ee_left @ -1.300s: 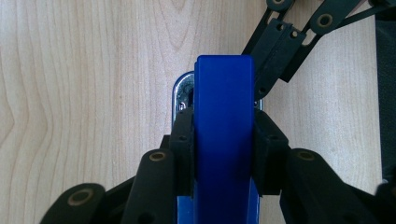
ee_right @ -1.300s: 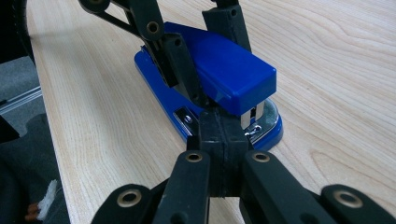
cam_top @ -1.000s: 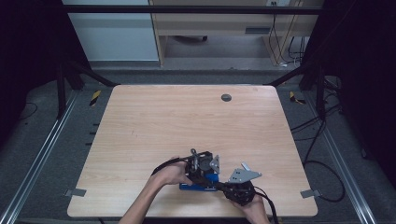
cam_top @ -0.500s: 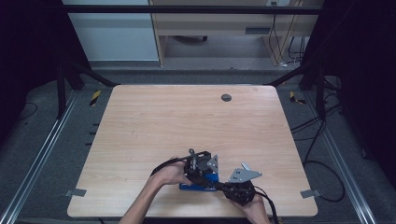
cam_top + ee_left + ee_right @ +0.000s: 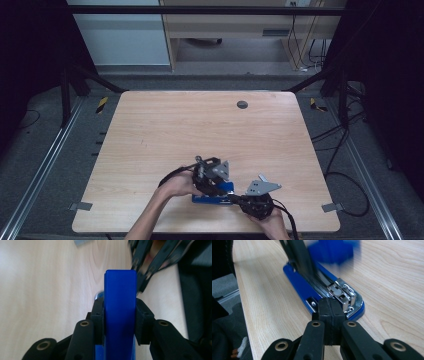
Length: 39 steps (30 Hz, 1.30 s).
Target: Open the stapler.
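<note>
Wooden table [image 5: 165, 130] in a dim workshop, a blue stapler [image 5: 212, 198] near its 6 o'clock edge.

The left gripper [image 5: 120, 322] clamps the stapler's raised blue top [image 5: 120, 310], swung up off the base. The right gripper [image 5: 331, 315], jaws pressed together with nothing between, rests at the metal magazine [image 5: 340, 293]. The stapler appears opened for loading; next likely calls for the right gripper to work the magazine while the left keeps the top lifted.

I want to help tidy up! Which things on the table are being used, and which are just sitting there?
Being used:
blue stapler, opened up
its blue top, pinched by the left tongs
right tongs, shut, by the stapler's metal end

Just sitting there:
round grey cap in the table
yellow-black tape on the floor
</note>
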{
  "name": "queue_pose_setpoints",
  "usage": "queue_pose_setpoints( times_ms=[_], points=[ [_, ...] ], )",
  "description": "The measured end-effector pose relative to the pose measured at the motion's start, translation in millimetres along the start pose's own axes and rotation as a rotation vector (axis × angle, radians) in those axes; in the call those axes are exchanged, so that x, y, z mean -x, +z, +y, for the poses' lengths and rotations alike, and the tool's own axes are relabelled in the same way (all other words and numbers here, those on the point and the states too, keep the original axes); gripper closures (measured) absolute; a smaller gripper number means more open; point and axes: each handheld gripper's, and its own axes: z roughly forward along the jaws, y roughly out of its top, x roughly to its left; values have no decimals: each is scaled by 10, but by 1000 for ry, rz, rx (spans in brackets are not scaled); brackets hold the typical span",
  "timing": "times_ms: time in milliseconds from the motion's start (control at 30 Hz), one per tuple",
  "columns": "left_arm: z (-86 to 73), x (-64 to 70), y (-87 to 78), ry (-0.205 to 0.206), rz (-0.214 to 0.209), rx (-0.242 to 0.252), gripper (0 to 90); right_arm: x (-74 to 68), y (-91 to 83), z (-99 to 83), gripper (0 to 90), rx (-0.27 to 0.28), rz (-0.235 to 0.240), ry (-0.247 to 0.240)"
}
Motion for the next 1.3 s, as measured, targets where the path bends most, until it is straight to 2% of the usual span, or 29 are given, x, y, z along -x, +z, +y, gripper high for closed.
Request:
queue_pose_setpoints(
  times_ms=[33,100,133,167,267,433,600,1000,1300],
  points=[
    [24,31,50,30,18,-42,660,-2,3,-2,900,-2,4,5],
    [30,32,159,42,31,-87,658,-18,21,15,900,-15,1,-7],
    [11,25,176,39,29,-82,658,-23,29,19,900,-17,1,-12],
    [-28,16,175,23,23,-56,658,-18,33,23,900,-20,3,-12],
    [-88,-4,103,-1,11,-5,658,-12,46,30,900,-16,5,-19],
    [-85,12,122,6,20,-9,657,-21,55,50,900,-25,4,-32],
    [-113,2,113,-1,16,12,656,-42,60,73,900,-38,-12,-80],
    [-114,-14,112,-14,8,12,655,59,-175,110,900,56,-25,-55],
    [-113,-17,110,-22,7,12,655,79,-128,136,900,40,-5,-78]
  ],
)
